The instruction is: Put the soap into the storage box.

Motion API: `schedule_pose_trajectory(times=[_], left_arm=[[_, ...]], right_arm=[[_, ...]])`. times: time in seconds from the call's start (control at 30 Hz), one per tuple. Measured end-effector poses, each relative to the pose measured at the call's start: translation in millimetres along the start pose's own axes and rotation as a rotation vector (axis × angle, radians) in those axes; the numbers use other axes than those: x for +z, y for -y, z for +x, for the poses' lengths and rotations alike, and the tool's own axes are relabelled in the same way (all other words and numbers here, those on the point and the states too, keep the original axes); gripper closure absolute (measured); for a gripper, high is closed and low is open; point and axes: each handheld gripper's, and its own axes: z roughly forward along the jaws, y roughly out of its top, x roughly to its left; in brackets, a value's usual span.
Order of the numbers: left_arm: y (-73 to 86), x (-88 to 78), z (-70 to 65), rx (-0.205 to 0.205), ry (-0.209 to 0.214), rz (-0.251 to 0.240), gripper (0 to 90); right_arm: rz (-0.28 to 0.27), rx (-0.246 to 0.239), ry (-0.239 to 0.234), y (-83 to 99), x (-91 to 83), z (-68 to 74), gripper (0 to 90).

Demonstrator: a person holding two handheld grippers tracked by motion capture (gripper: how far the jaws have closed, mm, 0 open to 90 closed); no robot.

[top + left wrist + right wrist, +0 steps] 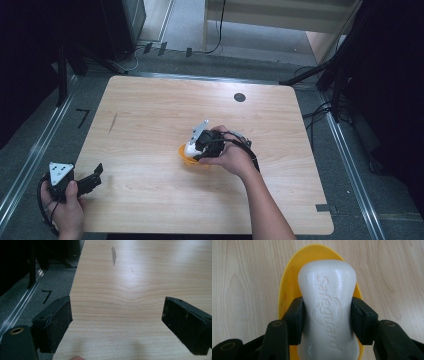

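A white bar of soap [327, 305] with raised lettering lies over a yellow oval dish [287, 287]. My right gripper [327, 320] is shut on the soap, its pads [295, 320] pressing the bar's narrow waist from both sides. From above, the right gripper [196, 146] points down over the yellow dish [187, 159] near the table's middle, with the white soap [191, 148] under the hand. My left gripper [92, 175] rests at the table's front left corner. In its own view the left gripper [117, 322] stands open over bare wood, nothing between its jaws.
The light wooden table [150, 105] has a dark round hole [239, 97] near its far edge and a dark streak [113, 122] at the left. Its left edge [73, 297] drops to a grey floor with black tape marks. Dark stands flank the table.
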Motion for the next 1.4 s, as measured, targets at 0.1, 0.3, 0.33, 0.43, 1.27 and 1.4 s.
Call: schedule_pose_trajectory(times=[0.1,0.3,0.33,0.43,1.27,1.4], left_arm=[[0.0,0.0,0.1,0.001,0.000,0.000,10.2],[0.0,0.0,0.0,0.001,0.000,0.001,10.2],[0.0,0.0,0.0,0.001,0.000,0.001,10.2],[0.0,0.0,0.0,0.001,0.000,0.001,10.2],[0.0,0.0,-0.8,0.003,-0.006,0.002,10.2],[0.1,0.2,-1.1,0.007,-0.005,0.000,10.2]], right_arm=[[0.005,0.001,-0.001,0.3,1.0,0.0,50.7],[0.011,-0.005,-0.011,1.1,4.3,-0.4,50.7],[0.011,-0.005,-0.011,1.1,4.3,-0.4,50.7],[0.014,-0.004,-0.012,1.5,6.0,0.0,50.7],[-0.097,0.107,0.014,21.1,-28.1,-7.2,44.0],[-0.113,0.123,0.032,28.5,-35.6,-8.4,43.8]])
